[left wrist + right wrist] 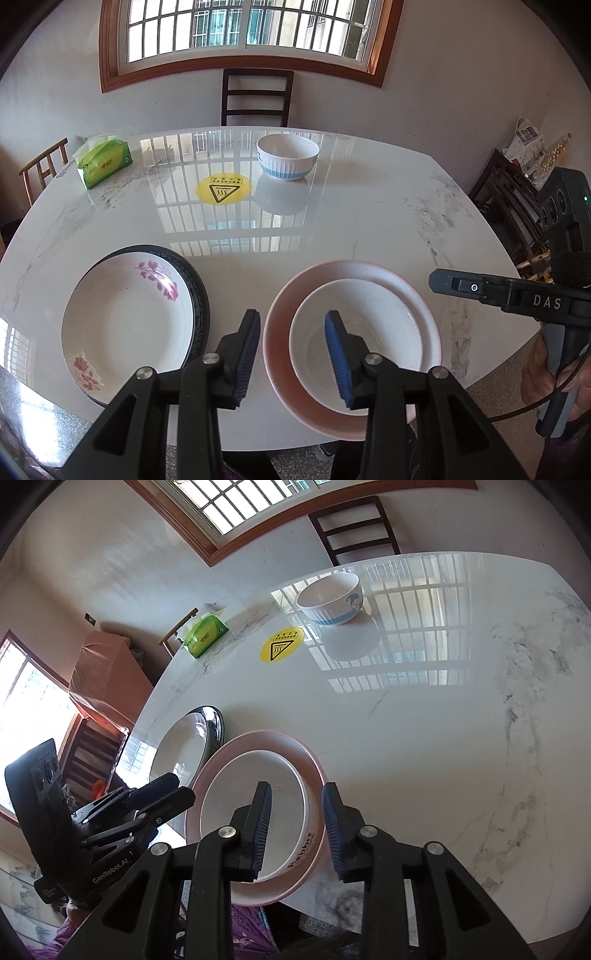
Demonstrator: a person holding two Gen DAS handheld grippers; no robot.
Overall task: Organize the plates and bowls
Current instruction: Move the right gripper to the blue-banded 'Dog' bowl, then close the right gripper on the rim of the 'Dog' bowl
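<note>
Sitting upright, mouth up, white bowl (pixel 255 812) inside pink plate (pixel 317 771).

The counter (pixel 369 206) is glossy white with grey marble veins. At near left a white plate (pixel 125 325) printed with purple and pink flower sprays sits on a black-rimmed plate (pixel 201 295). At near right a plain white bowl (pixel 369 325), with dark lettering on its outer wall in the right wrist view, rests in a pale pink plate (pixel 280 332). At the far side stands a white bowl (pixel 287 157) with light blue ribbed stripes round its base and a small blue-haired cartoon figure. Left of it lies a round yellow sticker (pixel 223 187) bearing a black warning triangle, and further left a green tissue pack (pixel 105 160). Both claws are black with blue ribbed pads (pixel 338 354).
</note>
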